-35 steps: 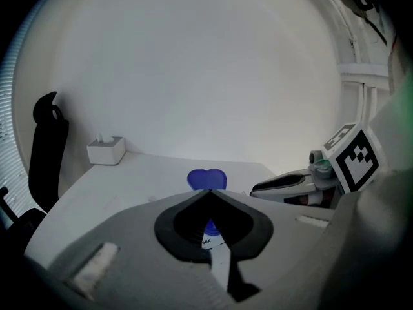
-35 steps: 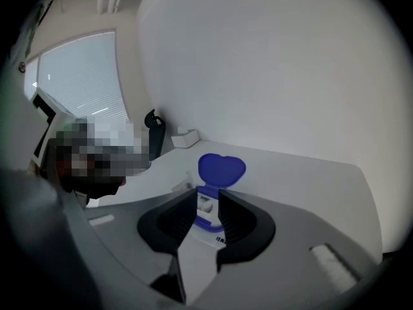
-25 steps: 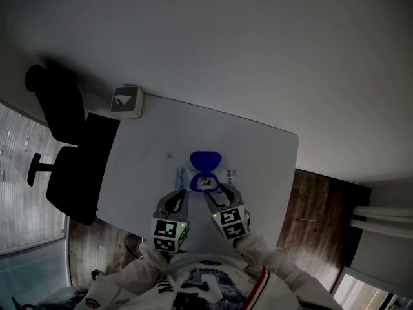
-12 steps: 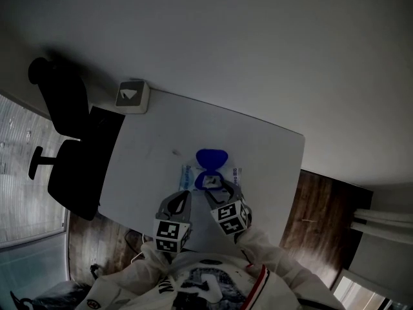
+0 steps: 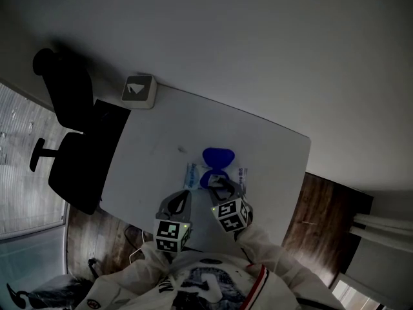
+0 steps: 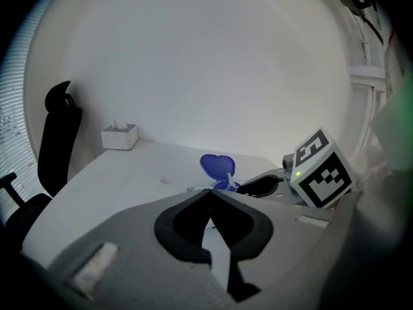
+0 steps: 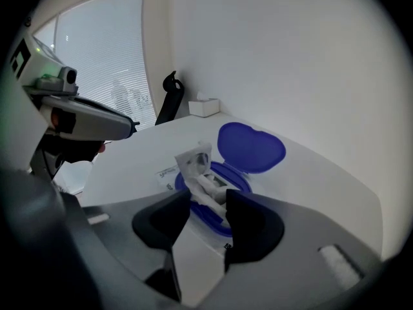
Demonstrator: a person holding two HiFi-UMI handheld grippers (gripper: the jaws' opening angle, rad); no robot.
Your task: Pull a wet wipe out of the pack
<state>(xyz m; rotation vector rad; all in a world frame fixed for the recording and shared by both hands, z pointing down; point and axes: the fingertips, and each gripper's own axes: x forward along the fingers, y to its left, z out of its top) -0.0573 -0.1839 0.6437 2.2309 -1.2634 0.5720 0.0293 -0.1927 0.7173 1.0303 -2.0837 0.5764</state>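
Note:
The wet wipe pack [image 5: 193, 172] lies flat on the white table [image 5: 155, 141], its blue lid [image 5: 218, 157] flipped open. A white wipe [image 7: 199, 166] stands twisted out of the blue opening [image 7: 229, 185]. My right gripper [image 7: 208, 206] reaches down over that opening. Its jaws are closing with the lower part of the wipe between them, and a gap still shows at the pads. In the head view the right gripper [image 5: 222, 187] covers the opening. My left gripper [image 6: 208, 192] is shut on nothing and hovers just short of the pack's near left side; the head view shows the left gripper [image 5: 181, 199] there.
A white tissue box [image 5: 139, 90] stands at the table's far left corner. A black office chair [image 5: 71, 134] is beside the left edge. Wood floor [image 5: 322, 212] lies past the right edge. The person's white sleeves [image 5: 264, 250] are at the near edge.
The right gripper has come forward and down onto the pack's opening, so the wipe is now between its jaws. The left gripper has hardly moved.

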